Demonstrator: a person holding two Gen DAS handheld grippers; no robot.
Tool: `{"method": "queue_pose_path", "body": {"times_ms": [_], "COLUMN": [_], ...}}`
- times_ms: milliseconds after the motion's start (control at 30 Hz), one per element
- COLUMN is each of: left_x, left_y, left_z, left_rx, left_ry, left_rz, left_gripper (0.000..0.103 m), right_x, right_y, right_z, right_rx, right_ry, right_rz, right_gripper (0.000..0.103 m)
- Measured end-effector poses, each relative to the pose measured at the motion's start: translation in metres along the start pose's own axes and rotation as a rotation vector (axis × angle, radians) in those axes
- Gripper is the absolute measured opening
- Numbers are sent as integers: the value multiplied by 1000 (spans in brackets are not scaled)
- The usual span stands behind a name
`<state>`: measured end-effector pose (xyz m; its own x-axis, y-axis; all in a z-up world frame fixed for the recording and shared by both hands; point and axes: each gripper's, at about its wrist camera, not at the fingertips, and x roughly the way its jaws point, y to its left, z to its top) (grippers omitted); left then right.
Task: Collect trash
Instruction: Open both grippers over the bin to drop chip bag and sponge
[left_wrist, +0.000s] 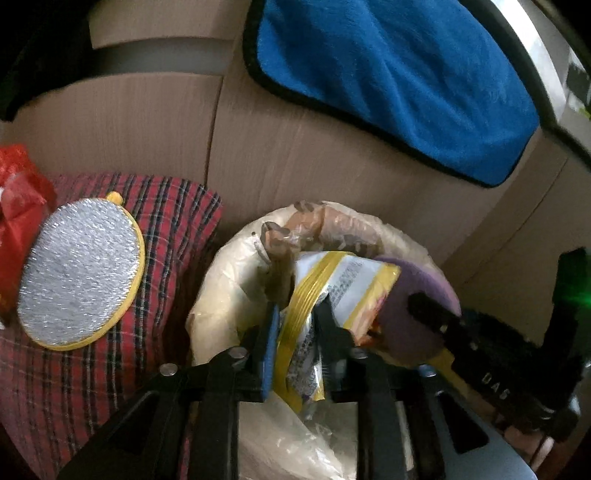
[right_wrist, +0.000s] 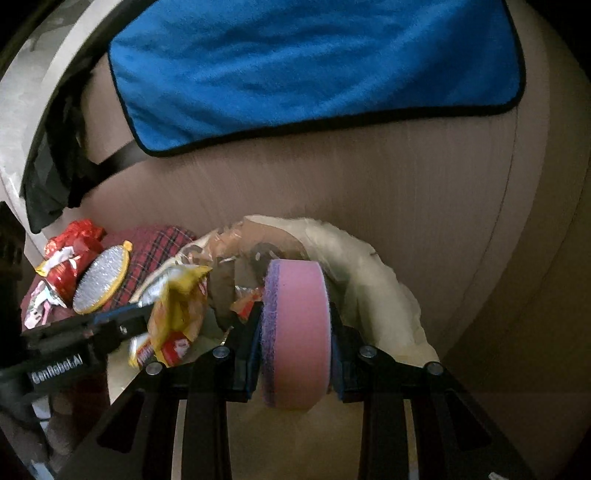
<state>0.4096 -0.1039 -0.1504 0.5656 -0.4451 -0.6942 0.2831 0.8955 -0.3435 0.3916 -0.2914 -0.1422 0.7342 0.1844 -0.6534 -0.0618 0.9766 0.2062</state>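
My left gripper (left_wrist: 295, 314) is shut on a yellow and white snack wrapper (left_wrist: 343, 288) and holds it over the mouth of a bin lined with a pale plastic bag (left_wrist: 218, 280). My right gripper (right_wrist: 295, 314) is shut on a round pink and purple sponge (right_wrist: 299, 332), held over the same bag (right_wrist: 369, 273). The right gripper and sponge (left_wrist: 402, 317) show at the right in the left wrist view. The left gripper with the wrapper (right_wrist: 177, 314) shows at the left in the right wrist view.
A red plaid cloth (left_wrist: 110, 332) lies left of the bin with a silver round scrubber (left_wrist: 81, 273) and red foil wrappers (right_wrist: 74, 254) on it. A cardboard wall (left_wrist: 295, 155) stands behind. A blue towel (right_wrist: 295, 66) hangs over its top.
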Motion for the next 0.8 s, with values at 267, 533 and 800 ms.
{"method": "queue_pose_path", "body": {"times_ms": [267,533,800], "left_x": [-54,-157,-227], "left_y": [9,56,124], "left_z": [21,27,5], "left_rx": [-21,-16,-55], "left_ry": [-110,-298,-354], "left_rz": [-36,75,239], "left_gripper": [49,49,49], "right_x": [-40,-95,-104], "right_y": [9,30,105], "right_z": [5,21,27], "right_rx": [-31,-46,-168], "right_ry": [-105,-225,-224], "right_rz": [-35,-29,68], "right_gripper": [41,42,42]}}
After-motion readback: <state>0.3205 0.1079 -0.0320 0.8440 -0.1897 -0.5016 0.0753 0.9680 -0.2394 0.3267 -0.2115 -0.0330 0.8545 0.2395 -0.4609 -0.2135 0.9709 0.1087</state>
